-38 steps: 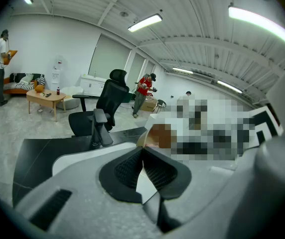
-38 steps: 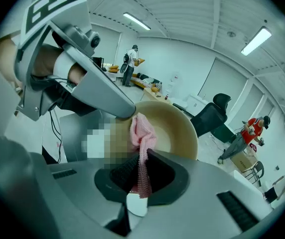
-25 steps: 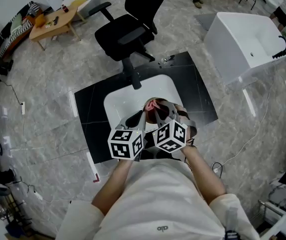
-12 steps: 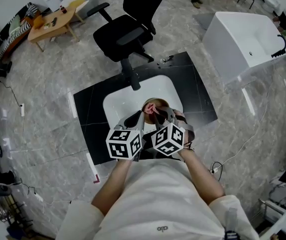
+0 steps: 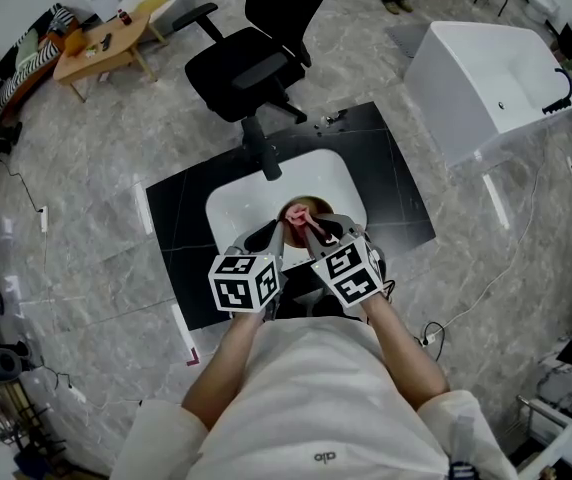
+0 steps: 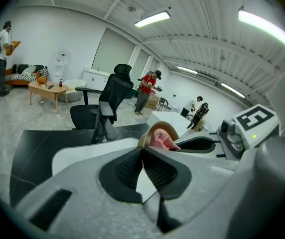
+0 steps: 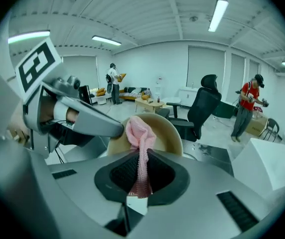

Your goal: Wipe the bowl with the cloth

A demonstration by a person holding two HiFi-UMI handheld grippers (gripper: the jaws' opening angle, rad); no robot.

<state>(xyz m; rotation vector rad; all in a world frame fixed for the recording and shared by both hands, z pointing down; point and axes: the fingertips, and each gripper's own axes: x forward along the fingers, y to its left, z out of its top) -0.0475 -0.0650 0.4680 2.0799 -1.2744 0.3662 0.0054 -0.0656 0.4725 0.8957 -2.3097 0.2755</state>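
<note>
Bowl [image 7: 168, 131] clenched at rim by left hand-held gripper [image 6: 143, 148] | right hand-held gripper [image 7: 142, 156] grasping cloth [image 7: 139, 131]

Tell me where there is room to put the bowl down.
The white tabletop is bare at its left and far side, between the chair and the bowl. Near you it is crowded: left gripper, right gripper, bowl and cloth.

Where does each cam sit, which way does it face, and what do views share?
Head view: on the person's head, facing steeply down at the white table; shows arms, left gripper and right gripper.
Left gripper view: on the left gripper, along its jaws shut on the bowl rim; right gripper at right.
Right gripper view: on the right gripper, along jaws shut on the pink cloth; left gripper at left.
Shared: both gripper views show bowl, cloth, black chair.
</note>
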